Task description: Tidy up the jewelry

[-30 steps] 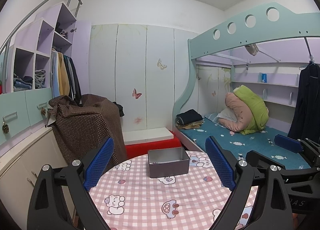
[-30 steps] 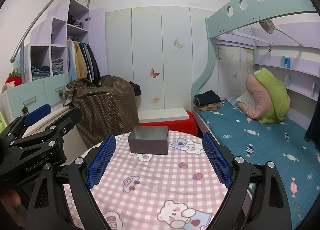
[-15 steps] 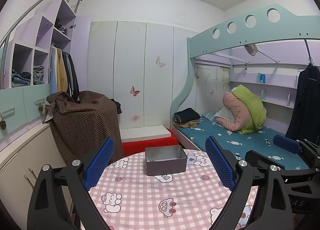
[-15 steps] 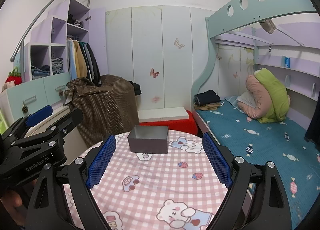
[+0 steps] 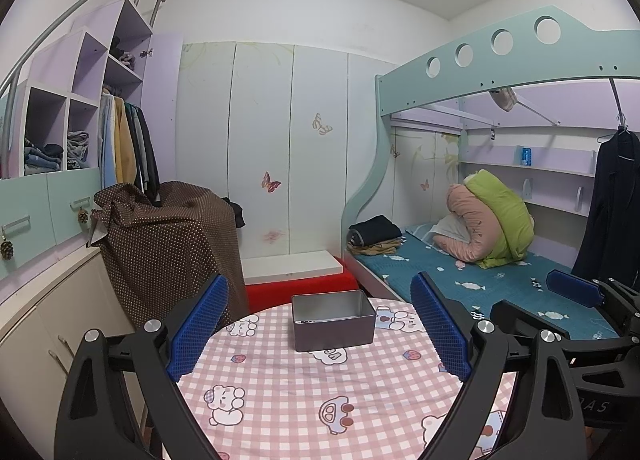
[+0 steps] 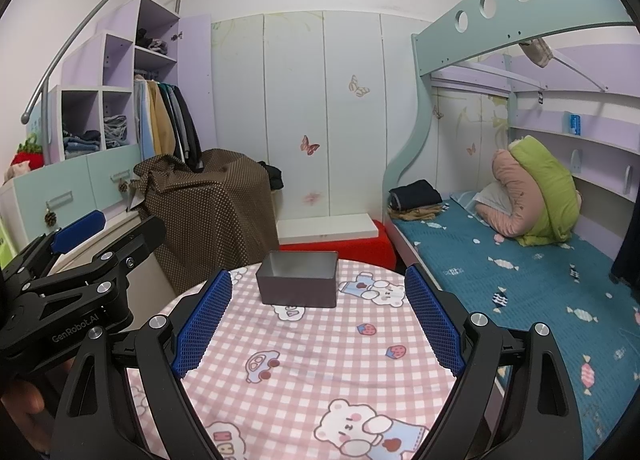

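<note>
In the left wrist view, the left hand-held gripper (image 5: 320, 324) stands wide, nothing between its blue pads, and the grey metal box (image 5: 333, 320) sits straight ahead of it on the far part of the round desk (image 5: 280, 400) with the pink checked cloth. The box's long axis runs across the view, roughly square to the line the fingers point along, and its open top faces up. It is apart from the pads, beyond their tips. A few small dark specks show on the box floor near its front left corner; they may be jewelry, but they are too small to tell. The right hand-held gripper (image 5: 576, 292) enters from the right edge, only one blue pad and part of its frame visible. In the right wrist view, the right hand-held gripper (image 6: 316, 320) is likewise spread wide and empty, and the box (image 6: 298, 280) lies ahead and slightly left of its centre line, again broadside on. From here the box interior is mostly hidden behind its near wall, so its contents cannot be read. The left hand-held gripper (image 6: 80, 232) shows at the left edge, cut off. Both seem about equally near the box. No loose jewelry is visible on the cloth, so what is to be picked up cannot be told.
</note>
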`<state>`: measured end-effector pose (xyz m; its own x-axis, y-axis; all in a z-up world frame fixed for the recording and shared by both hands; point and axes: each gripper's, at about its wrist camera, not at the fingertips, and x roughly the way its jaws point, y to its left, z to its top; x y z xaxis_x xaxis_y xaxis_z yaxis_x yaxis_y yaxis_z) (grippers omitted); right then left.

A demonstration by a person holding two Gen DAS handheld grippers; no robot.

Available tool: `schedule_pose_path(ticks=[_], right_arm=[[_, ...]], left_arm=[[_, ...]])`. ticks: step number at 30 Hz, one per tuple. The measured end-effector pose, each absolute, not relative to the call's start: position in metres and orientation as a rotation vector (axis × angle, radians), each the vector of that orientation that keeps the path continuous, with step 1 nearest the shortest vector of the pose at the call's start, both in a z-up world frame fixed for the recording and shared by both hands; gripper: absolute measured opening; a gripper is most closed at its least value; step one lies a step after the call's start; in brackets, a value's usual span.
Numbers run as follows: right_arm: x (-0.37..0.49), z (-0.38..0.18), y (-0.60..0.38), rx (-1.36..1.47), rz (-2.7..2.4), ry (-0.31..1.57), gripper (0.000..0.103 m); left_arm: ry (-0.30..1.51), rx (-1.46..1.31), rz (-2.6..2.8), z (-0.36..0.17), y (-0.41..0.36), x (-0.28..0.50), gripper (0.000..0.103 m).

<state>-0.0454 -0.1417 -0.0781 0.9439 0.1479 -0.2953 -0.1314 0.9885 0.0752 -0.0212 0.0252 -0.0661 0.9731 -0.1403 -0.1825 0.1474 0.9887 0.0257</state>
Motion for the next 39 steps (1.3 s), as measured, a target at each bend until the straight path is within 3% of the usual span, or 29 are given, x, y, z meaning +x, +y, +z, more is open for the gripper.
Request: schedule_pose_path(ticks=[39], right_arm=[[-0.0458,-0.0755,-0.1422,0.057,0.142,0.308,0.086]], left_arm=[[0.186,0.037,-0.14,-0.0618,0.0277,-0.0223,0.09]])
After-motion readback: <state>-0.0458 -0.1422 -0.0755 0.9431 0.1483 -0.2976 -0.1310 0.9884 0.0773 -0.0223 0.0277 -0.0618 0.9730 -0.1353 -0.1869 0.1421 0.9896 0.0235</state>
